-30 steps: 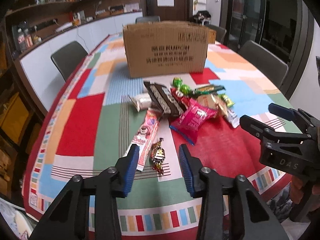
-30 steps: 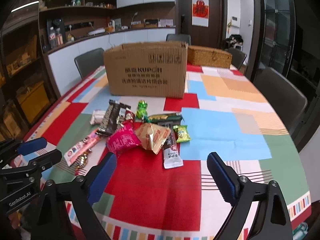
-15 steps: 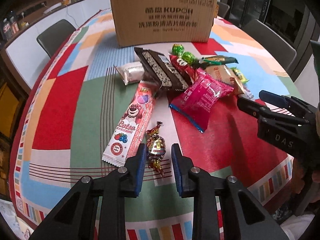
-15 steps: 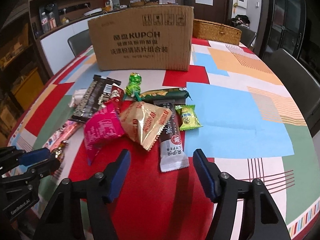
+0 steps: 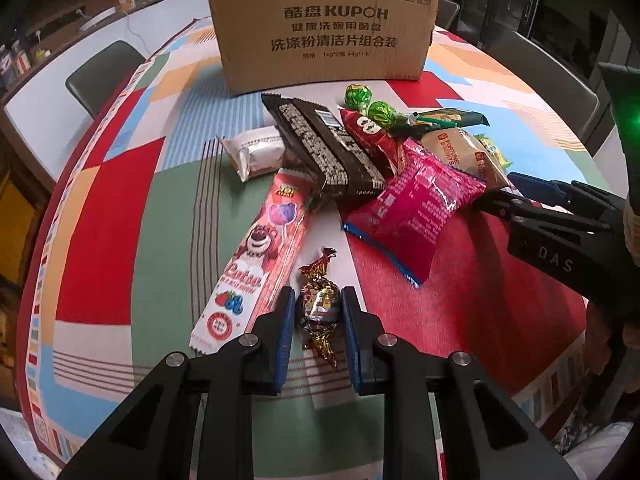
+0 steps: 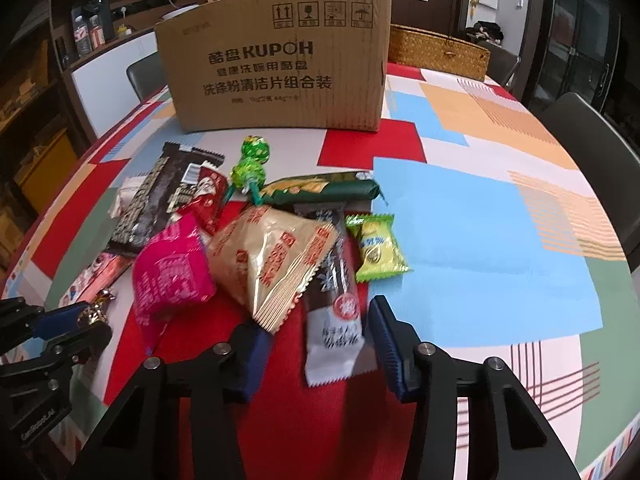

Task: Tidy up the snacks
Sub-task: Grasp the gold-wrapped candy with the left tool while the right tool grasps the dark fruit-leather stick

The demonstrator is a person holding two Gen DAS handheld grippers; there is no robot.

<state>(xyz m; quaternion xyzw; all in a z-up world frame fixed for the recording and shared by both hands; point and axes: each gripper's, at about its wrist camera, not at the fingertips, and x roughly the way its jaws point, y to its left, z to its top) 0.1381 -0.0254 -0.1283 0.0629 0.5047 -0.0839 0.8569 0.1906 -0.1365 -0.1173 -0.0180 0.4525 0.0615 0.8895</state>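
- The left gripper (image 5: 318, 312) is clamped on a foil-wrapped candy (image 5: 320, 304) in gold and red twisted foil, which lies on the patchwork tablecloth (image 5: 168, 208) near the table's front edge.
- The right gripper (image 6: 316, 344) has just been closing; its blue pads straddle the white end of a brown-and-white bar (image 6: 334, 312) without yet pressing on it. The bar's print is too blurred to read.
- Just beside the candy lies a long pink lollipop pack (image 5: 260, 248) with a bear picture and a "Toy Story" badge.
- Farther in, the snack heap: a magenta pouch (image 5: 416, 208), a tan bag (image 6: 272, 256) marked "FORTUNE BISCUITS", a small yellow-green sachet (image 6: 376, 252), a dark bar (image 5: 324, 148) with white lettering, a small white packet (image 5: 256, 152), a red wrapper (image 5: 372, 136), a green pack (image 6: 324, 190) and two green lollipops (image 6: 250, 160).
- Behind the heap stands a cardboard box (image 6: 276, 60) printed "KUPOH" over Chinese text, with handling symbols at its top edge.
- A woven basket (image 6: 436, 54) sits behind the box.
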